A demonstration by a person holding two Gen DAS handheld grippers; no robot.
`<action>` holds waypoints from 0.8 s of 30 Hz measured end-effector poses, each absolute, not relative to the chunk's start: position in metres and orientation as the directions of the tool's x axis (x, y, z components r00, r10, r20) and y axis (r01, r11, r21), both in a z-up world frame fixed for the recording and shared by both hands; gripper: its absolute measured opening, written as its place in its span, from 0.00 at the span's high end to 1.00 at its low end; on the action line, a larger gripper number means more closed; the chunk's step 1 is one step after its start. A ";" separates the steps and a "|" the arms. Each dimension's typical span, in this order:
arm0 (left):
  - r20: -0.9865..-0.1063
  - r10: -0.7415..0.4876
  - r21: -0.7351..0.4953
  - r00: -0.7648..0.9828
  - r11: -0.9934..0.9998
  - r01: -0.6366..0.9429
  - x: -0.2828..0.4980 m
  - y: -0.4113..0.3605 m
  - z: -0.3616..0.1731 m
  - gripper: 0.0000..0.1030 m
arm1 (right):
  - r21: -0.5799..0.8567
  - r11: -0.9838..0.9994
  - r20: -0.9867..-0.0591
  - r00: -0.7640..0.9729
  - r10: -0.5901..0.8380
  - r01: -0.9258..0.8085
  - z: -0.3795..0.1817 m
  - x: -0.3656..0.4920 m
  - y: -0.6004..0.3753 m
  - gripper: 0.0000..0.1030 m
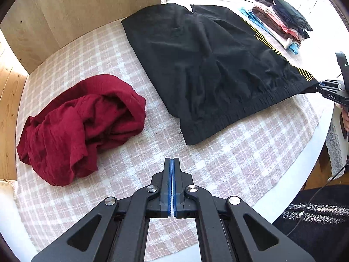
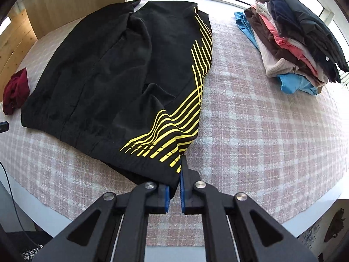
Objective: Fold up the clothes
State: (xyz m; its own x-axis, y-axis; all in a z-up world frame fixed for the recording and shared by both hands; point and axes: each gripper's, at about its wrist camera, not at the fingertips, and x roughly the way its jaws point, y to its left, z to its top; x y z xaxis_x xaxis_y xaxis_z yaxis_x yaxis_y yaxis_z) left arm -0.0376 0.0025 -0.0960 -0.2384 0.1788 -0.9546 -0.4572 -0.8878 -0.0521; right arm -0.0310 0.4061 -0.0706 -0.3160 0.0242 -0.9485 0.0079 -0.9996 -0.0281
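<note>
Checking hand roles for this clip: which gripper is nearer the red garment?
Left. The left gripper hovers shut over the checked cloth just beside the red garment; the right gripper is across the black shorts, clamped on their striped corner.

My left hand-held gripper (image 1: 172, 163) is matt black plastic with ribbed blue rubbery pads and bright, polished metal pivot pins; my right hand-held gripper (image 2: 181, 166) looks the same. The black shorts (image 2: 122, 69) are thin, smooth woven cloth with a faint sheen and flat yellow printed stripes. The red garment (image 1: 82, 126) is soft, matt, crinkled cloth. The checked cover (image 1: 229, 163) on the bench is coarse, nubbly weave. The panel (image 1: 76, 13) behind is pale, matt wood grain.
</note>
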 end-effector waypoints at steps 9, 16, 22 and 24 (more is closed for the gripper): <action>-0.947 0.112 0.101 -0.300 -0.783 -0.614 -0.034 0.061 -0.127 0.67 | -0.040 -0.999 -0.953 -0.300 0.031 0.025 -0.077 -0.040 0.399 0.94; -0.938 0.097 0.121 -0.334 -0.811 -0.573 -0.073 0.067 -0.132 0.96 | -0.050 -0.998 -0.946 -0.322 0.034 0.044 -0.067 -0.050 0.404 0.94; -0.926 0.209 -0.018 -0.313 -0.855 -0.518 -0.122 0.042 -0.090 0.96 | -0.076 -0.994 -0.950 -0.308 0.049 0.075 -0.059 -0.070 0.401 0.94; -0.932 0.223 -0.045 -0.287 -0.855 -0.517 -0.121 0.040 -0.085 0.96 | -0.078 -0.991 -0.957 -0.288 0.042 0.112 -0.061 -0.062 0.399 0.94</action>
